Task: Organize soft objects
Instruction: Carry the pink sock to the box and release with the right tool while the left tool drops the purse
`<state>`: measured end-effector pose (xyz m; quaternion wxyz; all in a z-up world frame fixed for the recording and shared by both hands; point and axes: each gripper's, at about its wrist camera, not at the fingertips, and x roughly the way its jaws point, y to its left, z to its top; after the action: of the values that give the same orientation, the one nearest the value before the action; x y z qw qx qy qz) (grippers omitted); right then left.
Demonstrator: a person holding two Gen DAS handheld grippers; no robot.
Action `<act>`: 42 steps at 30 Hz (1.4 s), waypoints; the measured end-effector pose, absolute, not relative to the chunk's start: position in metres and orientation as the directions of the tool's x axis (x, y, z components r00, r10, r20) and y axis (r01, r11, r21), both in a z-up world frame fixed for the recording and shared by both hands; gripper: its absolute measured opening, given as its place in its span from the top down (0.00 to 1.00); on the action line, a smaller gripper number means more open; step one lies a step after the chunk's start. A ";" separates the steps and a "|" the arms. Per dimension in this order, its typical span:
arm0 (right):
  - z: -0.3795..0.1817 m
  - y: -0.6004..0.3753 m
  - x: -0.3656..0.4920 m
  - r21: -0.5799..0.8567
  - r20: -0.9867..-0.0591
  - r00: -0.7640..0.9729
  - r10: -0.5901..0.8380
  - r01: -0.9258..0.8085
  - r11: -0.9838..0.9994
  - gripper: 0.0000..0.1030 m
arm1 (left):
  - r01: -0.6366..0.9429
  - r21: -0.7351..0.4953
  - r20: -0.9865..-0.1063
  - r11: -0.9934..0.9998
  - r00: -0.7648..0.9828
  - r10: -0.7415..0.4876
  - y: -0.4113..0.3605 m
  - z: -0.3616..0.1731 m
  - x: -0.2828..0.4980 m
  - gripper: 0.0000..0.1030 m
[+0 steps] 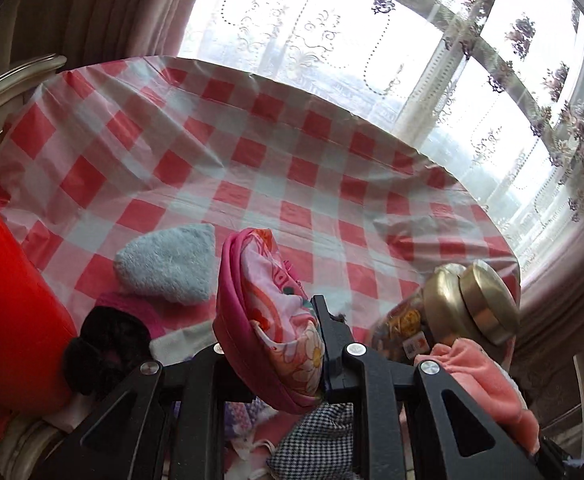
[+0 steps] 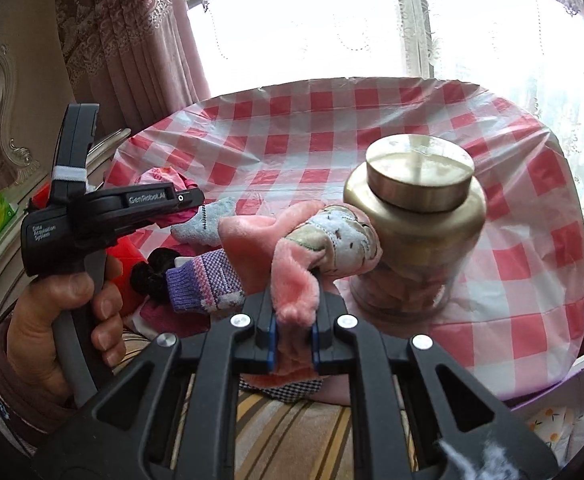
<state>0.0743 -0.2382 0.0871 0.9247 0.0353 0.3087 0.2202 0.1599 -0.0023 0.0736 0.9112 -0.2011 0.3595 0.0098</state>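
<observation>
The left tongs (image 1: 287,344) are clenched on a pink printed pouch (image 1: 267,320), which hangs tilted between the fingers above the near edge of the table (image 1: 251,128). The right tongs (image 2: 295,320) are clenched on a pink plush cloth (image 2: 292,276) with a white stitched patch, held raised over the near edge of the table. In the right wrist view, a hand (image 2: 63,320) grips the handle of the left tool at the left side.

A grey fuzzy cloth (image 1: 167,268) lies on the checked tablecloth near the left edge. A black scrunchie (image 1: 103,344) lies beside a red container (image 1: 11,320) at the near left corner. A purple knitted sock (image 2: 203,284) lies at the near edge. A glass jar (image 2: 416,216) with a brass lid stands upright near the right edge, just behind the plush cloth.
</observation>
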 end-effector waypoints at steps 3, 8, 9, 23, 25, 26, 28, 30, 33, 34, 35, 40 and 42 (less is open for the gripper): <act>0.087 -0.254 0.064 0.218 -0.555 0.718 0.419 -0.361 0.907 0.85 | -0.123 -0.363 -0.657 0.924 0.736 -0.160 -0.018 0.077 0.149 0.79; 0.090 -0.285 0.044 0.236 -0.545 0.740 0.395 -0.317 0.919 0.85 | -0.052 -0.361 -0.651 0.931 0.729 -0.211 -0.044 0.084 0.133 0.79; 0.090 -0.292 0.040 0.239 -0.543 0.745 0.387 -0.305 0.922 0.85 | -0.037 -0.363 -0.649 0.931 0.727 -0.225 -0.049 0.085 0.130 0.79; 0.058 -0.439 -0.022 0.224 -0.633 0.763 0.129 0.021 0.974 0.86 | 0.210 -0.388 -0.643 0.897 0.635 -0.427 -0.143 0.096 0.100 0.79; 0.045 -0.461 -0.032 0.215 -0.660 0.747 0.084 0.081 0.973 0.86 | 0.236 -0.394 -0.648 0.888 0.614 -0.451 -0.155 0.094 0.097 0.79; 0.039 -0.471 -0.037 0.211 -0.673 0.737 0.063 0.110 0.971 0.86 | 0.249 -0.393 -0.650 0.885 0.606 -0.459 -0.161 0.094 0.095 0.79; 0.026 -0.490 -0.045 0.210 -0.703 0.711 0.030 0.167 0.963 0.86 | 0.274 -0.391 -0.653 0.878 0.590 -0.475 -0.173 0.094 0.091 0.79; 0.015 -0.505 -0.052 0.210 -0.726 0.688 0.009 0.209 0.955 0.85 | 0.300 -0.391 -0.657 0.870 0.571 -0.492 -0.185 0.094 0.088 0.79; -0.001 -0.523 -0.063 0.200 -0.754 0.656 -0.016 0.254 0.946 0.85 | 0.337 -0.388 -0.664 0.858 0.543 -0.514 -0.202 0.094 0.081 0.79; -0.007 -0.528 -0.065 0.200 -0.766 0.642 -0.018 0.265 0.943 0.85 | 0.350 -0.390 -0.666 0.852 0.532 -0.523 -0.208 0.094 0.079 0.79; -0.013 -0.532 -0.067 0.201 -0.780 0.625 -0.014 0.272 0.941 0.84 | 0.364 -0.392 -0.668 0.845 0.519 -0.533 -0.214 0.094 0.076 0.79; -0.053 -0.550 -0.074 0.193 -0.868 0.496 0.003 0.332 0.923 0.61 | 0.448 -0.410 -0.677 0.795 0.434 -0.594 -0.248 0.089 0.065 0.79; -0.058 -0.558 -0.080 0.203 -0.873 0.488 0.000 0.363 0.910 0.46 | 0.485 -0.422 -0.685 0.766 0.383 -0.619 -0.264 0.085 0.063 0.79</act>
<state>-0.0797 -0.5581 -0.0577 0.8428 0.1835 0.4945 -0.1075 0.0625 -0.2641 0.0851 0.8281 -0.0758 0.4443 -0.3332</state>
